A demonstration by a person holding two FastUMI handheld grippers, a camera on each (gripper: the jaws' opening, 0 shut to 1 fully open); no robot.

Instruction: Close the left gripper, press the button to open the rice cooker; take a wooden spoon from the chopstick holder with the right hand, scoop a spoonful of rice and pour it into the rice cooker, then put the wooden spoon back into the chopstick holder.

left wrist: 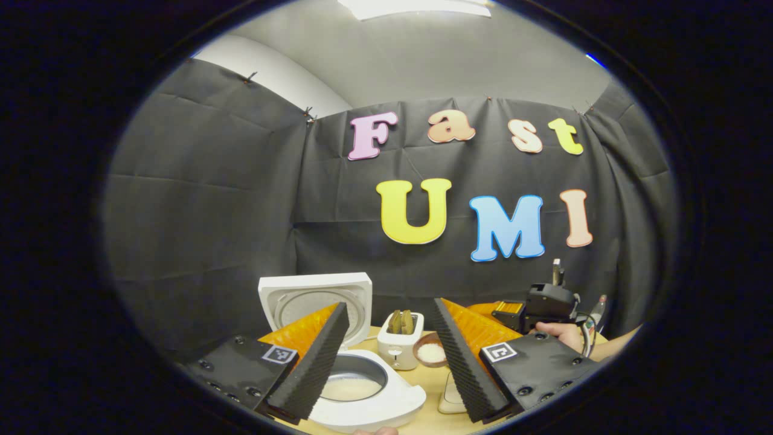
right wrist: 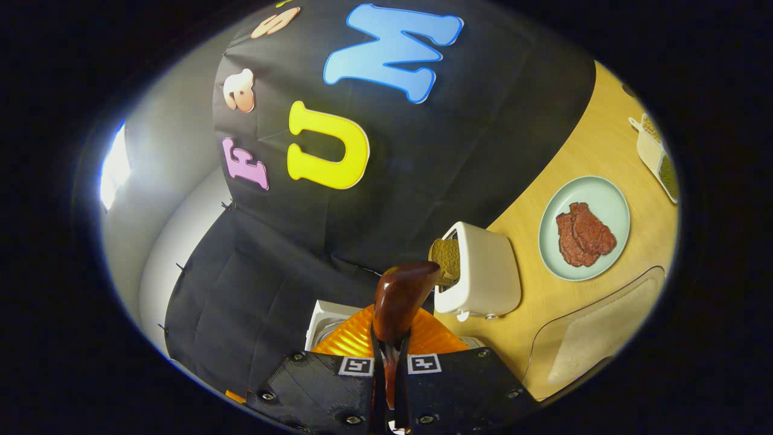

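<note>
- Left gripper [left wrist: 386, 356]: fingers spread wide, nothing between them; it hangs above the near edge of the table [left wrist: 432, 417], its ribbed black pads [left wrist: 314, 368] framing the cooker and the toaster.
- Rice cooker [left wrist: 368, 402]: white, lid [left wrist: 314, 296] swung up and standing upright at the back; a pale layer, seemingly rice, lies in the bottom of the inner pot [left wrist: 353, 380].
- Toaster [left wrist: 398, 347]: white, just right of the cooker, two brown slices standing in its slots; in the right gripper view it sits just beyond the spoon's tip.
- Small brown bowl [left wrist: 431, 350]: holds white grains, just right of the toaster.
- Right gripper [right wrist: 389, 368]: fingers drawn tight together on the wooden spoon [right wrist: 398, 296], dark glossy brown, which juts forward between them; its view is rolled sideways. In the left gripper view it is held by a hand [left wrist: 558, 332] at the table's right.
- Pale green plate [right wrist: 610, 202]: carries a reddish-brown slab, apparently meat, beyond the toaster.
- Divided dish [right wrist: 655, 154]: at the far edge, blurred; contents uncertain.
- Clear-rimmed tray [right wrist: 598, 338]: nearest the right gripper, with a pale mat inside.
</note>
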